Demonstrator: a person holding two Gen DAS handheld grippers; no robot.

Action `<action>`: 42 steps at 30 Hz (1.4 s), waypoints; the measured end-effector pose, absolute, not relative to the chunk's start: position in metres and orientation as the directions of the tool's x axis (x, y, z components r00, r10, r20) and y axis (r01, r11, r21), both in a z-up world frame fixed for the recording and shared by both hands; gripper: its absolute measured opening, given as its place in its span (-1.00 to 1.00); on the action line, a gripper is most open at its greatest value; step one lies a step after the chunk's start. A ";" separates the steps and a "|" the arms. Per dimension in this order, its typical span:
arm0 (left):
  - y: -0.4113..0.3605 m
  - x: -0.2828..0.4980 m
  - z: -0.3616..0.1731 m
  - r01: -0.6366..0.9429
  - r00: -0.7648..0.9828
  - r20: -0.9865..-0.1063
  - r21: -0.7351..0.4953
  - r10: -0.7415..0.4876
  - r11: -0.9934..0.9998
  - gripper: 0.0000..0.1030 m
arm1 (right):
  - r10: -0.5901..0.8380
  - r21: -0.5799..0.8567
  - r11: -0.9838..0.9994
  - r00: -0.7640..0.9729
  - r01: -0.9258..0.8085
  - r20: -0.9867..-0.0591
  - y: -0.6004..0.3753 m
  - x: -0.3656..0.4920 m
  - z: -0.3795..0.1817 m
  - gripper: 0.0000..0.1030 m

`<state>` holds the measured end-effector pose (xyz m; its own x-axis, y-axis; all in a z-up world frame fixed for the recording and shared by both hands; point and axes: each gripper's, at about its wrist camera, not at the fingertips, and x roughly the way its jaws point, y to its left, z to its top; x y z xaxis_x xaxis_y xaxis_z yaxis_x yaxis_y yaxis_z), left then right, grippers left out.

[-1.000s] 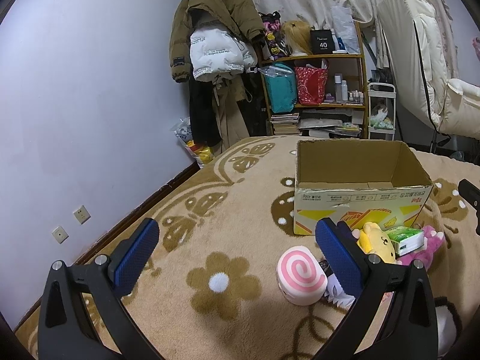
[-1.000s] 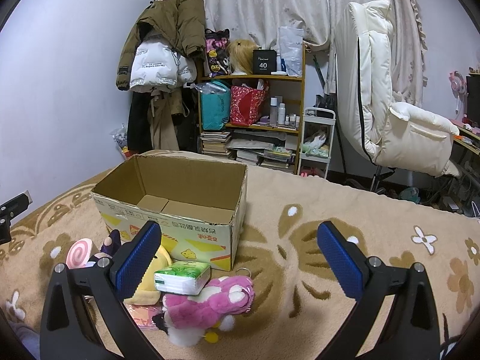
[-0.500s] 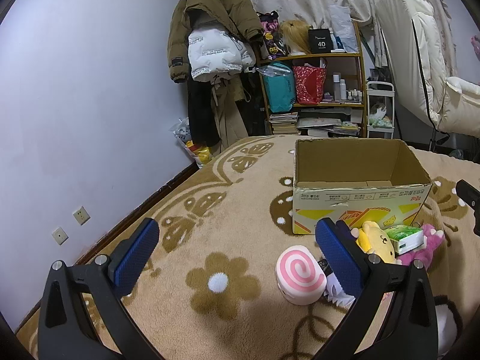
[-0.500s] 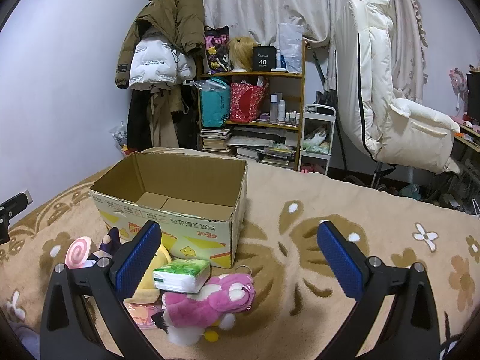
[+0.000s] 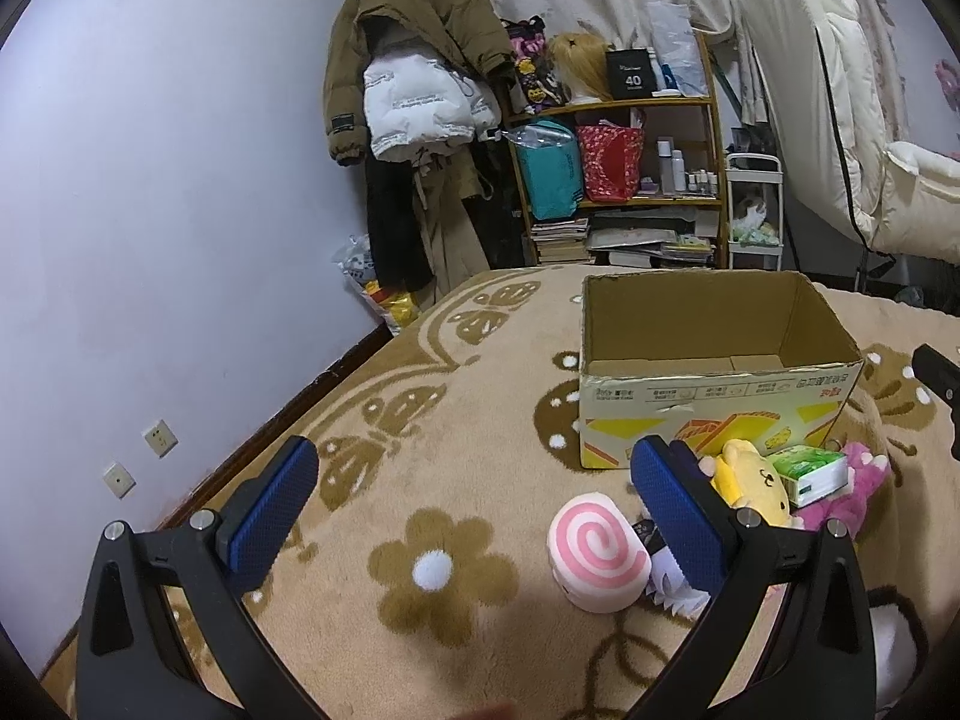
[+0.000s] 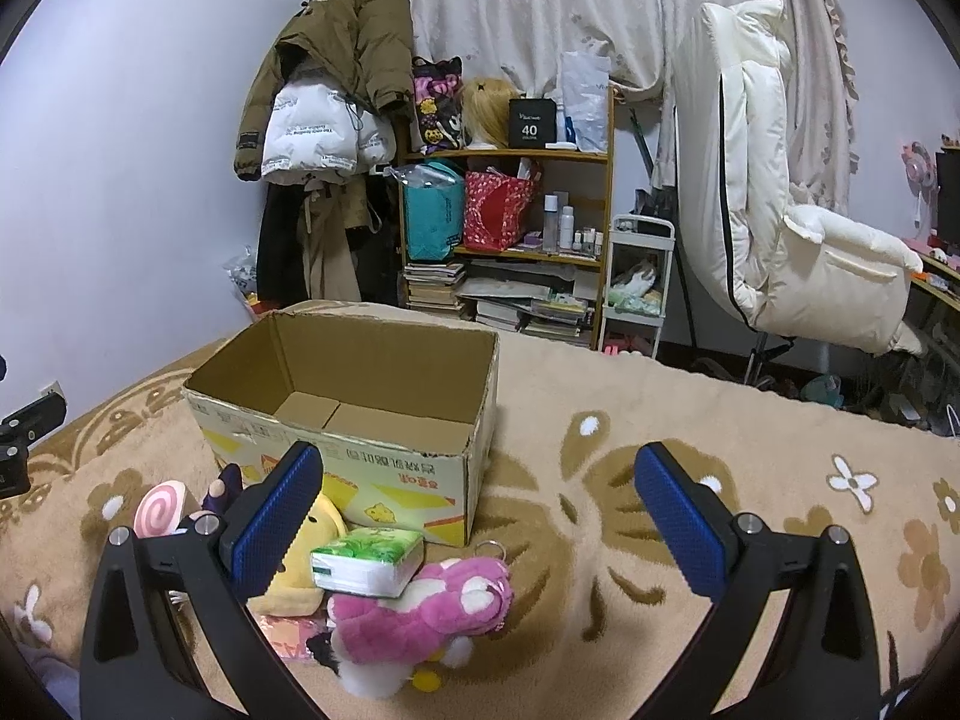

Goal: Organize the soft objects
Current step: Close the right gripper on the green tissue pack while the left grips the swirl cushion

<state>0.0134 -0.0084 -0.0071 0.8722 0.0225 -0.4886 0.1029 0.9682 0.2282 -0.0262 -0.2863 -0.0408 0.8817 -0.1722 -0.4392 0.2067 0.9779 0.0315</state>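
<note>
Beige plush bedding with a brown flower pattern is being used as the work surface, and it is being bounded on the left by a pale wall carrying two wall sockets. Coats are being hung in the corner, with a loaded wooden shelf unit just to their right and a white padded chair further right.

In the left wrist view, the left gripper is being held above the bedding with its blue-padded jaws spread wide, and nothing is being gripped. A pink spiral roll plush is being seen lying on the bedding just inside the right-hand finger, not touched by either pad. Behind that finger, a yellow plush, a green tissue pack and a pink plush are being seen clustered against the front wall of an open cardboard box, whose interior is being shown empty.

In the right wrist view, the right gripper is likewise being held fully spread with nothing between its pads. The cluster is being seen at lower left: the tissue pack is resting on the yellow plush and the pink plush, all just in front of the box's near corner. Bare bedding is being framed between the jaws.
</note>
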 end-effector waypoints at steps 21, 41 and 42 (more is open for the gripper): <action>-0.019 0.079 -0.051 0.177 0.716 -0.698 0.178 -0.002 0.968 1.00 | -0.090 0.062 0.987 0.829 0.149 -0.552 -0.282 0.022 -0.067 1.00; -0.032 0.108 -0.100 0.212 0.586 -0.810 0.149 -0.004 0.966 1.00 | 0.000 0.058 0.997 0.751 0.051 -0.660 -0.256 0.050 -0.105 1.00; -0.033 0.109 -0.101 0.216 0.580 -0.814 0.151 -0.002 0.965 1.00 | 0.005 0.062 0.997 0.748 0.049 -0.663 -0.256 0.051 -0.106 1.00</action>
